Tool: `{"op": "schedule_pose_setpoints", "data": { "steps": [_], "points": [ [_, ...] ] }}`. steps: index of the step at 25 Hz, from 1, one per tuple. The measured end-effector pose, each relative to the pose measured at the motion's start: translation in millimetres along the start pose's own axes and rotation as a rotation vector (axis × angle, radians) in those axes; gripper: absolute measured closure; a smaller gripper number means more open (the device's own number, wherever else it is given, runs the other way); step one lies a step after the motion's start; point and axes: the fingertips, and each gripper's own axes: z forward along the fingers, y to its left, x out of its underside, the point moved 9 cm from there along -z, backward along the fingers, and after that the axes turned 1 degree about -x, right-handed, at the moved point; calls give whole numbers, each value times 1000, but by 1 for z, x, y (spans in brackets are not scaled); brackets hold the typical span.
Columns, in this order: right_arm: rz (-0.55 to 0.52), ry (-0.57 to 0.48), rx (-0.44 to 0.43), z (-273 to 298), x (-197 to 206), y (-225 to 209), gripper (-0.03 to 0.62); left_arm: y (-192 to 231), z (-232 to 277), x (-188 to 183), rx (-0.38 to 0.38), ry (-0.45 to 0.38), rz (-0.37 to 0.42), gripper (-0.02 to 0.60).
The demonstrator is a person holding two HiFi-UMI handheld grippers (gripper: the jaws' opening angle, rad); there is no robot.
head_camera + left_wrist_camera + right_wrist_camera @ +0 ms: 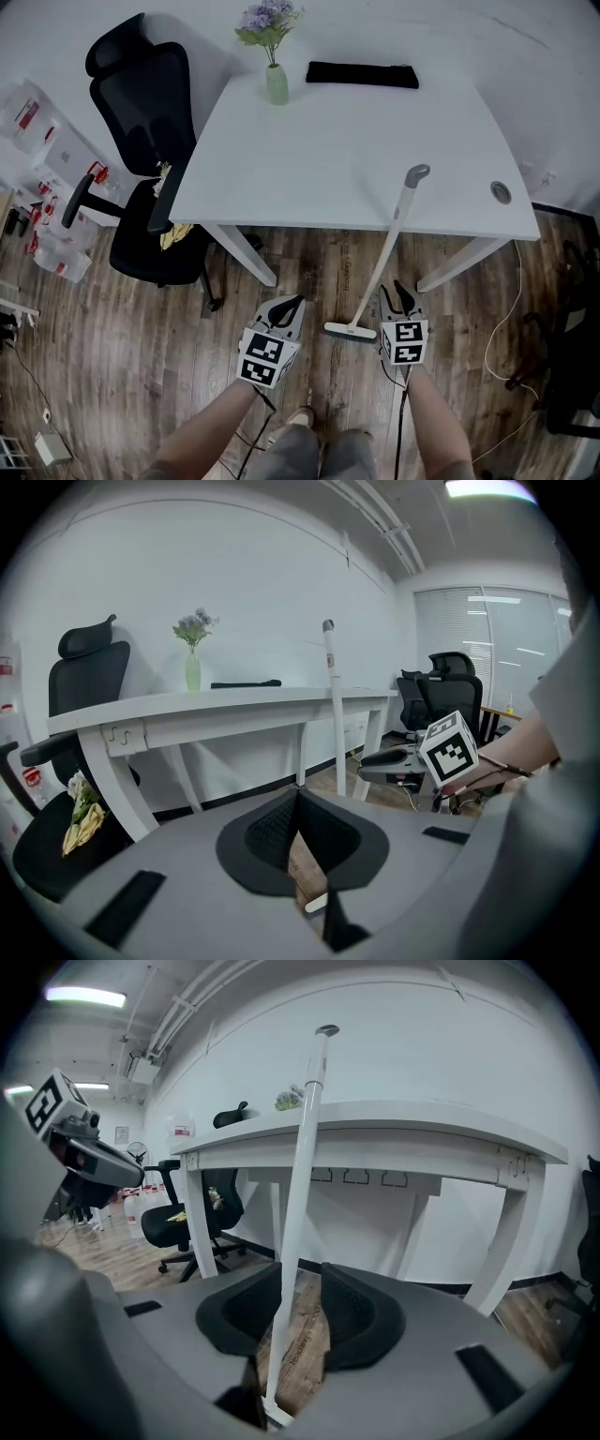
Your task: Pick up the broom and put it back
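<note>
Packages in white with red labels crowd the left edge of the head view. Just right of them we see a black office chair pushed up to the left end of the white counter. On the counter's far side stands a pale green vase of purple flowers, with a flat black strip lying to its right. Nearer us, over the wooden floor, we hold the left tongs; their jaws meet at the tips and carry nothing. Right of them is the broom. Its head rests on the floor between our two tongs, closer to the right ones, and its white handle leans away from us against the counter's near edge, the gray tip rising above the top. The right tongs stand with jaws apart around the lower handle, which runs close along the left jaw with the right jaw clear of it, so nothing is clamped. Farther right we see a gray cable hole near the counter's corner, and a thin cable trailing across the floor.
</note>
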Motion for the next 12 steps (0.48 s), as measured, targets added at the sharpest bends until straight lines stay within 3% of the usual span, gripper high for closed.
{"op": "schedule_pose_setpoints", "data": {
  "steps": [6,12],
  "points": [
    [34,7,-9,-33,-17,1,462,-12,-11,-13,24,28,1,566],
    [62,-12,-13,-86,-67,-5,480,-22,-34,-54,58,21,13,566]
  ]
}}
